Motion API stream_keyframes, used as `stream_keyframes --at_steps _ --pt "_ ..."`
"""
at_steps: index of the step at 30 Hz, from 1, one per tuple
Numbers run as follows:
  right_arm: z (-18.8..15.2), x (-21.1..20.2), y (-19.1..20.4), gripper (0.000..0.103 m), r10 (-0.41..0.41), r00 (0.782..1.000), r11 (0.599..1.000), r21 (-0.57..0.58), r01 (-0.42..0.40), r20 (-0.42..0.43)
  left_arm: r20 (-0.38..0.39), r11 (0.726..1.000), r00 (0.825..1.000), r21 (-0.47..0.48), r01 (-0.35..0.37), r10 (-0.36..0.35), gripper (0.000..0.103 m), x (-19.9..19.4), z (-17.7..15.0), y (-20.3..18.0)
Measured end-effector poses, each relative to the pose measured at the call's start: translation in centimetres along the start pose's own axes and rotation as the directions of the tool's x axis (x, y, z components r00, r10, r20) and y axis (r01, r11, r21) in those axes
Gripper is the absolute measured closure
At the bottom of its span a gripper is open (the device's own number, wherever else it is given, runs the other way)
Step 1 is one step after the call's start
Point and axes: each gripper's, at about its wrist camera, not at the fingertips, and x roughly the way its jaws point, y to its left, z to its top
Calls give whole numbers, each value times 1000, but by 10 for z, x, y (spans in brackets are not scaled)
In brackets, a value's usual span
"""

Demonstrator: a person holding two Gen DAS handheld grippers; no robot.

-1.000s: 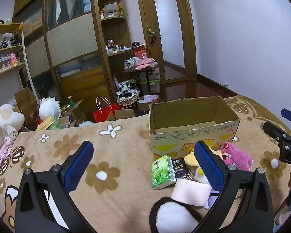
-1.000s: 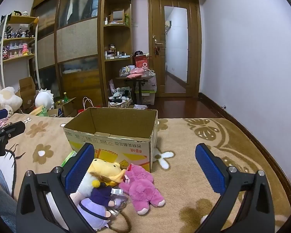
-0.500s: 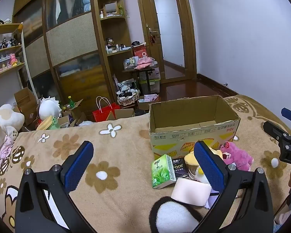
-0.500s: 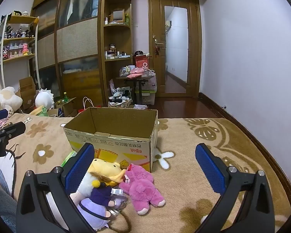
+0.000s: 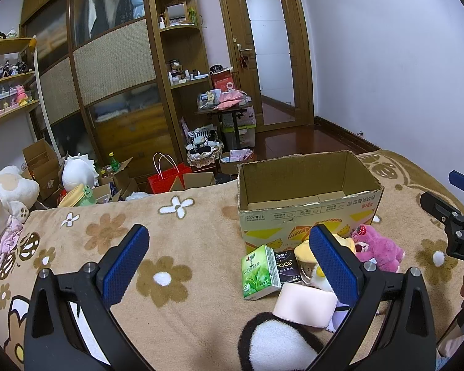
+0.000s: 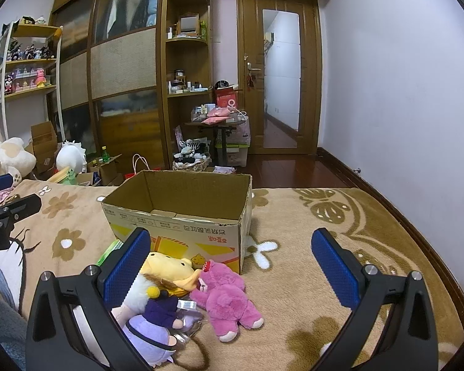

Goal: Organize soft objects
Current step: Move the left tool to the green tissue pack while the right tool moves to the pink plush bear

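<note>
An open, empty cardboard box (image 5: 309,198) (image 6: 182,213) stands on the flowered blanket. In front of it lie a pink plush bear (image 6: 227,300) (image 5: 377,247), a yellow plush (image 6: 170,270) (image 5: 304,252), a purple doll (image 6: 157,324), a green tissue pack (image 5: 259,272), a dark pack (image 5: 286,267), a pale pink soft block (image 5: 304,304) and a black-and-white plush (image 5: 275,343). My left gripper (image 5: 229,266) is open and empty, above the blanket left of the pile. My right gripper (image 6: 230,267) is open and empty, above the pink bear.
The blanket (image 5: 182,241) (image 6: 309,247) covers a bed. Beyond its far edge are boxes, a red bag (image 5: 167,177), a white plush (image 5: 77,170) and a wardrobe. More plush toys (image 5: 3,198) lie at the left. The right gripper shows in the left wrist view (image 5: 454,216).
</note>
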Motion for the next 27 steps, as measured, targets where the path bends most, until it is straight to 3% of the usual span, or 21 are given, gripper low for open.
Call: stream_keyframes --at_steps 14,21,27 --pt "0 0 0 0 0 1000 1000 1 0 -2 -14 1000 1000 1 2 -2 1 2 1 0" --pt "-2 11 -2 0 -11 999 1000 10 12 -44 -111 1000 994 -5 22 -22 1 24 0 7" --pt "-5 30 -5 0 -13 994 1000 21 15 -108 -211 1000 977 4 21 -20 1 53 -7 -2"
